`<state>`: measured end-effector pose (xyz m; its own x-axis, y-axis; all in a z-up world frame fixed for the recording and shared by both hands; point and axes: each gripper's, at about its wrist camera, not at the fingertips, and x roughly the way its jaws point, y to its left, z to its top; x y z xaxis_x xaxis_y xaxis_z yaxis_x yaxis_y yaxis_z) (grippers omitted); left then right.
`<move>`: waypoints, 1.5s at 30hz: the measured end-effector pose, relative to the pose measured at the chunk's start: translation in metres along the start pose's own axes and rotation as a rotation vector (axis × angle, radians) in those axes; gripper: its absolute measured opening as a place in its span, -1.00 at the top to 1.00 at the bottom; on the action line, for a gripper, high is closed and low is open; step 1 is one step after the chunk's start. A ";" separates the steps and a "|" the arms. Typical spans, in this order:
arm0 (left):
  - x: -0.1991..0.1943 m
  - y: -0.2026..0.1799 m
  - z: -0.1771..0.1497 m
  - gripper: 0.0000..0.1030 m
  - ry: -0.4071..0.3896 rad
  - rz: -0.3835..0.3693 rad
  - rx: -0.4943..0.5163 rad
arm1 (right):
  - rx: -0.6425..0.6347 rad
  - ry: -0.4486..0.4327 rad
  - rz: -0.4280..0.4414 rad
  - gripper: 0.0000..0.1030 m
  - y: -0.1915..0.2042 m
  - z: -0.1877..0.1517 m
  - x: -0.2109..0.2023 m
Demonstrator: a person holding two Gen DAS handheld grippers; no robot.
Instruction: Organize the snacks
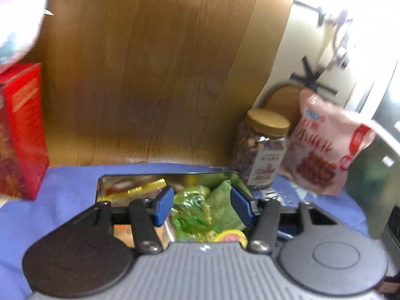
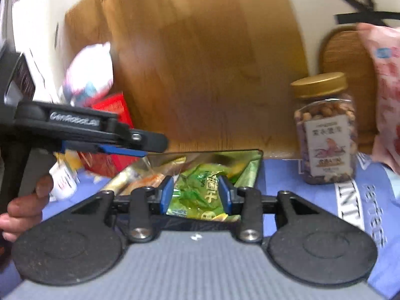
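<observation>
1. My left gripper (image 1: 202,206) hangs over the open metal tin (image 1: 100,182), its blue pads parted to a middling width. Green snack packets (image 1: 192,210) lie in the gap below, and the pads press on nothing.
2. My right gripper (image 2: 196,195) is over the same tin (image 2: 260,165), jaws about half apart. The green packet (image 2: 200,190) shows between the pads, but I cannot see them pinching it; they look clear of it.
3. In the right wrist view the left gripper (image 2: 140,150) reaches in from the left side above the tin, and a hand (image 2: 25,205) grips its handle.
4. The tin sits on the blue cloth (image 1: 65,187), close to the cloth's far edge where the wooden table (image 1: 150,75) begins. Besides the green packets it holds a gold-edged wrapper (image 1: 140,187).
5. A clear jar of nuts (image 2: 325,135) with a gold lid stands near the cloth's far right corner, just right of the tin.
6. A pink snack bag (image 1: 325,145) leans just beside the jar, further right.
7. A red box (image 1: 22,130) stands upright at the cloth's left edge, well apart from the tin.
8. Above the red box there is a pale, blurred package (image 2: 90,75); I cannot tell what it is.
</observation>
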<state>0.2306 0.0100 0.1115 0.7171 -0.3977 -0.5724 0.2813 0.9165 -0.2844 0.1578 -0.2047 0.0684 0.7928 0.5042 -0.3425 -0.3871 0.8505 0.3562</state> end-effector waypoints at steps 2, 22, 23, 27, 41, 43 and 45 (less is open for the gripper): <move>-0.024 -0.009 -0.020 0.00 -0.041 -0.046 -0.001 | 0.037 -0.043 0.000 0.18 0.006 -0.011 -0.025; -0.179 -0.074 -0.149 -0.17 -0.050 -0.052 0.056 | 0.253 -0.005 -0.145 0.07 0.100 -0.093 -0.190; -0.184 -0.074 -0.153 -0.17 -0.052 -0.043 0.059 | 0.253 -0.010 -0.144 0.05 0.104 -0.096 -0.196; -0.202 -0.080 -0.165 -0.87 -0.091 -0.007 0.071 | 0.232 -0.029 -0.145 -0.03 0.115 -0.099 -0.206; -0.212 -0.085 -0.167 -1.00 -0.101 0.180 0.051 | 0.298 0.003 -0.078 -0.11 0.120 -0.108 -0.189; -0.206 -0.077 -0.169 -1.00 -0.078 0.192 0.035 | 0.303 0.014 -0.073 -0.11 0.121 -0.109 -0.187; -0.201 -0.072 -0.172 -1.00 -0.072 0.214 0.038 | 0.276 0.012 -0.071 -0.11 0.124 -0.110 -0.186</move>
<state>-0.0440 0.0166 0.1150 0.8063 -0.1911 -0.5598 0.1407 0.9812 -0.1322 -0.0890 -0.1764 0.0805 0.8070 0.4479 -0.3849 -0.1862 0.8115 0.5539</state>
